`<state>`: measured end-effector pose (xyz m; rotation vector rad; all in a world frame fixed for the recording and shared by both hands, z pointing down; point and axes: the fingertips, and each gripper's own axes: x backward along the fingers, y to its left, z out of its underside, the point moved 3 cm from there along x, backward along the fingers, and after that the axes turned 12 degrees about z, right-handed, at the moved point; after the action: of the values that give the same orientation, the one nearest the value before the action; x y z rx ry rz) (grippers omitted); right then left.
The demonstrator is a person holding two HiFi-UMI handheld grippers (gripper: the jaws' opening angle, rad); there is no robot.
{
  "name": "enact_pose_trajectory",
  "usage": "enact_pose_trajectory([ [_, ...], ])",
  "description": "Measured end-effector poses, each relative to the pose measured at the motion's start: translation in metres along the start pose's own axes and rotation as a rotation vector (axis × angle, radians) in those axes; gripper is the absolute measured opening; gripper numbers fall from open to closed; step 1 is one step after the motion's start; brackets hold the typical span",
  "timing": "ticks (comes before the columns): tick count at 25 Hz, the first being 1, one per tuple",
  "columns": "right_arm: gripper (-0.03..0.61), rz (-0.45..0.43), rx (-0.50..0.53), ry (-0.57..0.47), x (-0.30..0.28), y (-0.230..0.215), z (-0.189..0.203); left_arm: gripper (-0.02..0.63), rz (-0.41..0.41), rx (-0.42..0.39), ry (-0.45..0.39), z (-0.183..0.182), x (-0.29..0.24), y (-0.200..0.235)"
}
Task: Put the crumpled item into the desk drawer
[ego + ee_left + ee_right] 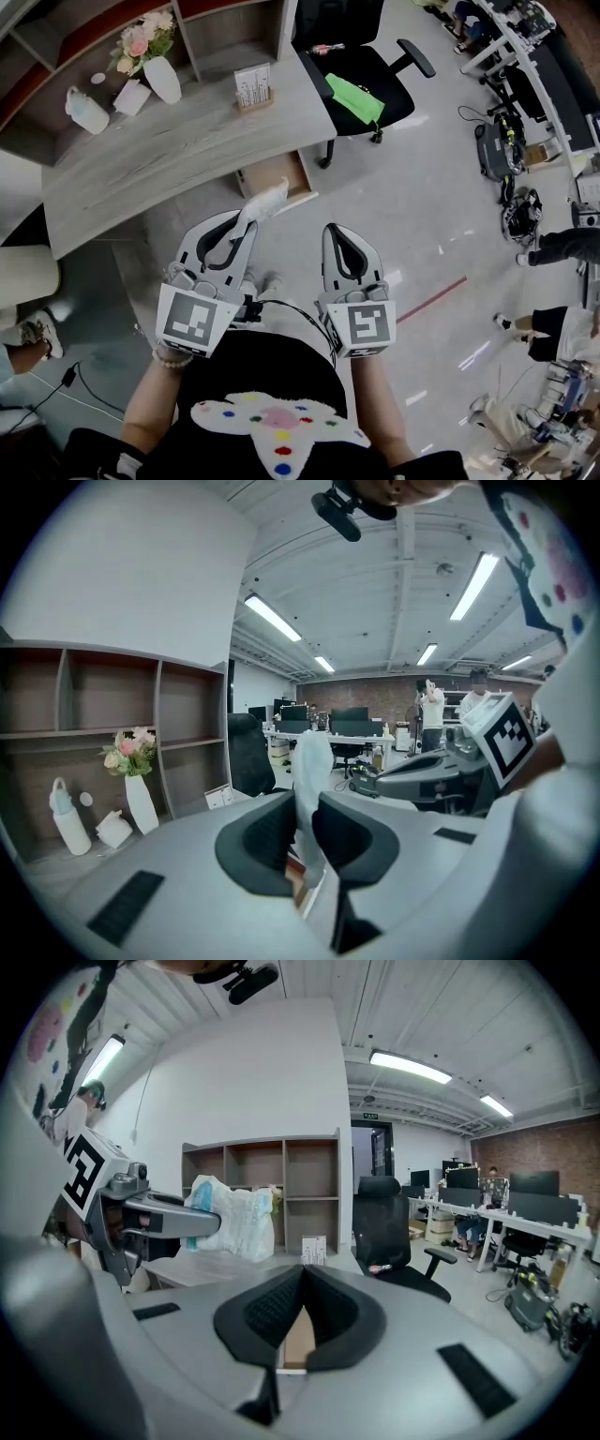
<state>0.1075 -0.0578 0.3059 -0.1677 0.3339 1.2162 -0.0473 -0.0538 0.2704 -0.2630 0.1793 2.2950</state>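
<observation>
The crumpled white item (pixel 263 202) sticks out from the tips of my left gripper (pixel 246 225), which is shut on it. In the left gripper view the white item (pixel 310 771) stands upright between the dark pads (pixel 262 841). Just beyond it, under the grey desk (pixel 169 155), the wooden drawer (pixel 277 175) stands pulled open. My right gripper (pixel 335 231) hangs beside the left one, shut with nothing in it. The right gripper view shows its tips (pixel 302 1274) touching, with the left gripper and the white item (pixel 232 1218) off to the left.
On the desk stand a vase of flowers (pixel 157 67), a white bottle (pixel 86 111) and a small card holder (pixel 252 87). A black office chair (pixel 361 70) with a green cloth is to the right of the drawer. People stand at the right edge.
</observation>
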Motion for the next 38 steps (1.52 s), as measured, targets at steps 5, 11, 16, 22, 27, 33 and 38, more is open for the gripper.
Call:
enact_pose_trajectory([
  [5,0.003,0.004,-0.006,-0.035,-0.003,-0.002,-0.001,0.058,0.006,0.009,0.013,0.007,-0.002,0.002],
  [11,0.003,0.013,-0.010,-0.020,-0.006,-0.003,0.006,0.058,0.010,0.025,0.028,0.015,-0.002,0.007],
  [16,0.003,0.023,-0.007,0.003,-0.012,-0.002,0.014,0.058,0.028,0.037,0.049,0.026,-0.006,0.011],
  [22,0.003,0.042,0.015,0.025,-0.023,0.003,0.022,0.058,0.053,0.052,0.063,0.042,-0.013,0.017],
  [27,0.003,0.040,0.024,0.034,-0.035,0.008,0.032,0.058,0.064,0.061,0.085,0.058,-0.017,0.026],
  [33,0.003,0.027,0.026,0.045,-0.047,0.012,0.041,0.058,0.074,0.073,0.139,0.083,-0.025,0.031],
  [38,0.003,0.039,0.024,0.062,-0.059,0.007,0.057,0.058,0.083,0.076,0.154,0.100,-0.034,0.035],
])
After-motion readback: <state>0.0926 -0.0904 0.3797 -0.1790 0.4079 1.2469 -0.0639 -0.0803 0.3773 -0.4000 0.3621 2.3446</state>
